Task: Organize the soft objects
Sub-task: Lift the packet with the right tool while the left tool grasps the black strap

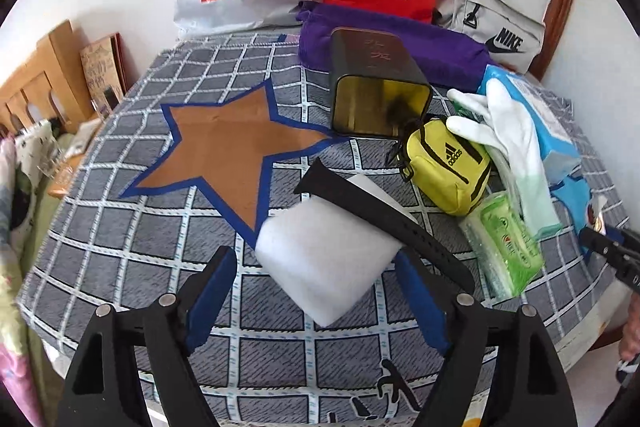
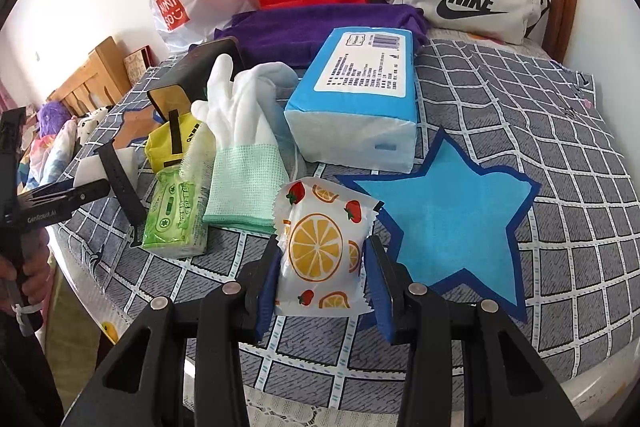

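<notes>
Checkered table (image 1: 120, 259), cluttered far right. Left claw (image 1: 312, 291) open around sponge (image 1: 320, 259); right claw (image 2: 326, 275) gripping packet (image 2: 320, 255); close squarely.

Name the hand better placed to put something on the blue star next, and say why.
Right. Its fingers already clamp the fruit-print packet right beside the blue star. The left gripper stands open around the white sponge, gripping nothing, near the brown star.

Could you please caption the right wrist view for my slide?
Right gripper holds a fruit-print packet beside the blue star.
</notes>
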{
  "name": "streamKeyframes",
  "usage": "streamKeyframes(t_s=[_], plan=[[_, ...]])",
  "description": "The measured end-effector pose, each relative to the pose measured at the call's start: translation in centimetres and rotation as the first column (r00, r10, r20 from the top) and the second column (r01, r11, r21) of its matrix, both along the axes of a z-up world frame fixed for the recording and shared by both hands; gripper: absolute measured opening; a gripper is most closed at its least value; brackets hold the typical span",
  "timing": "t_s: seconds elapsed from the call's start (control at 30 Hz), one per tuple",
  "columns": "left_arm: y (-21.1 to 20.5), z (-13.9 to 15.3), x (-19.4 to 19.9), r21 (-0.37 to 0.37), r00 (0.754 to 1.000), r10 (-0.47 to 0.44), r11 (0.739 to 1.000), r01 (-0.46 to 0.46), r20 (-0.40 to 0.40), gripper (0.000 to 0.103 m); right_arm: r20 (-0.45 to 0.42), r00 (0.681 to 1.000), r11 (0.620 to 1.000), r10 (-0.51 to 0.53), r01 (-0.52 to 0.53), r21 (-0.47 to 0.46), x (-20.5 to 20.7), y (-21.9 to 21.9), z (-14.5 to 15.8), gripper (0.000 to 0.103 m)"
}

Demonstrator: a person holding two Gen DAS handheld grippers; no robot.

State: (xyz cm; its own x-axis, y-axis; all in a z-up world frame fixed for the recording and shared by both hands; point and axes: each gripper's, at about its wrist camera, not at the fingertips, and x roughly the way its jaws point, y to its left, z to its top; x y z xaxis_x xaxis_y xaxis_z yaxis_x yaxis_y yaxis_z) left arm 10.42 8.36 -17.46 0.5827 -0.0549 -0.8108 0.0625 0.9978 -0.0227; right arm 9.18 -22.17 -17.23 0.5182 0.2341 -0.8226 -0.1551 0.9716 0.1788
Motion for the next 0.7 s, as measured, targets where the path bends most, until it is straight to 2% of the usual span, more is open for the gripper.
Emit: streamKeyframes(t_s=[0.1, 0.17, 0.23, 0.3, 0.37, 0.47, 0.5, 0.53, 0.57, 0.7], plan=[[-1.3, 0.4, -0.6, 0.066, 0.999, -0.045, 0.997, 0.044, 0.013, 0.089, -0.005, 1.000, 1.000, 0.000, 0.000, 0.003, 0.1, -0.1, -0.3, 0.040], [-1.9, 0.5, -0.9, 0.099, 0.998, -0.064, 0.993, 0.063, 0.005, 0.089, -0.007, 1.000, 1.000, -0.002, 0.002, 0.005, 0.2, -0.2, -0.5, 0.040], [-2.1, 0.8, -1.3, 0.099, 0.997, -0.071, 0.993, 0.071, 0.001, 0.089, -0.007, 1.000, 1.000, -0.007, 0.007, 0.006, 0.2, -0.5, -0.5, 0.040], [-2.2, 1.5, -1.8, 0.061, 0.996, -0.085, 0.995, 0.084, 0.006, 0.089, -0.003, 1.000, 1.000, -0.014, 0.014, 0.001, 0.2, -0.8, -0.5, 0.040], [-2.3, 1.9, -2.0, -0.011, 0.994, -0.106, 0.994, 0.106, 0.018, 0.089, -0.001, 1.000, 1.000, -0.024, 0.024, 0.007, 0.1, -1.1, -0.5, 0.040], [-2.7, 1.6, -1.8, -0.103, 0.992, -0.123, 0.987, 0.122, -0.005, 0.088, 0.002, 0.999, 0.999, -0.033, 0.033, 0.021, 0.2, -1.6, -0.6, 0.040], [-2.9, 1.5, -1.8, -0.121, 0.993, -0.118, 0.986, 0.115, -0.013, 0.083, 0.003, 0.999, 0.999, -0.033, 0.033, 0.024, 0.2, -1.6, -0.6, 0.040], [-3.1, 1.3, -1.8, -0.125, 0.993, -0.111, 0.986, 0.107, -0.029, 0.074, 0.002, 0.999, 0.999, -0.033, 0.033, 0.025, 0.1, -1.7, -0.6, 0.040], [-3.4, 1.1, -1.8, -0.131, 0.993, -0.110, 0.986, 0.103, -0.046, 0.070, 0.002, 0.999, 0.999, -0.032, 0.032, 0.026, 0.1, -1.7, -0.7, 0.040], [-4.1, 0.8, -2.3, -0.145, 0.990, -0.120, 0.983, 0.108, -0.077, 0.069, 0.009, 0.999, 0.999, -0.031, 0.031, 0.036, -0.2, -2.1, -0.6, 0.040]])
